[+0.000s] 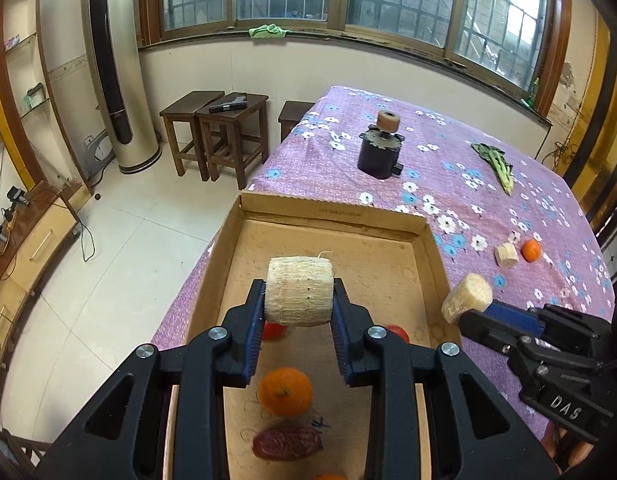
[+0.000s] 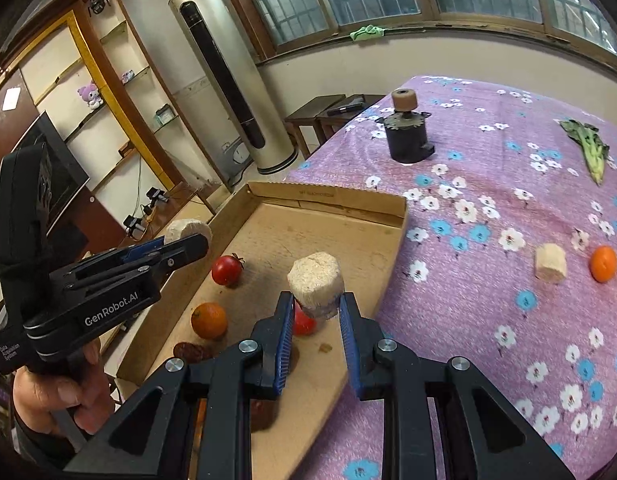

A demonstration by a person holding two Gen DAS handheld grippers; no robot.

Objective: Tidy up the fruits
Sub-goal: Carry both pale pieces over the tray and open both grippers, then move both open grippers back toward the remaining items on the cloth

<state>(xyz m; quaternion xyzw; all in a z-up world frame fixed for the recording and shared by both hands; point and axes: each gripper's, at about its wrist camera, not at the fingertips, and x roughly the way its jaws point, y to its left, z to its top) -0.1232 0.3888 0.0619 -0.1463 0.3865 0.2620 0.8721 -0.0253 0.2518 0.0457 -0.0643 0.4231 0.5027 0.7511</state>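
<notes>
My left gripper [image 1: 298, 300] is shut on a pale sugarcane chunk [image 1: 299, 291] and holds it above the cardboard tray [image 1: 332, 212]. My right gripper [image 2: 313, 312] is shut on another pale sugarcane chunk [image 2: 315, 282] above the tray's right side [image 2: 400, 216]; it also shows in the left wrist view [image 1: 466, 298]. In the tray lie an orange [image 1: 285, 391], two red tomatoes [image 2: 227, 270] [image 2: 303, 323] and a dark red date [image 1: 286, 442]. On the purple cloth a third chunk [image 2: 550, 262] lies beside a small orange [image 2: 603, 264].
A black motor with a tan wheel [image 2: 406, 136] stands on the flowered cloth [image 2: 488, 320] at the back. A green leafy vegetable [image 2: 588, 148] lies far right. Wooden stools [image 1: 220, 132] and a tall air conditioner [image 1: 116, 68] stand on the floor left of the table.
</notes>
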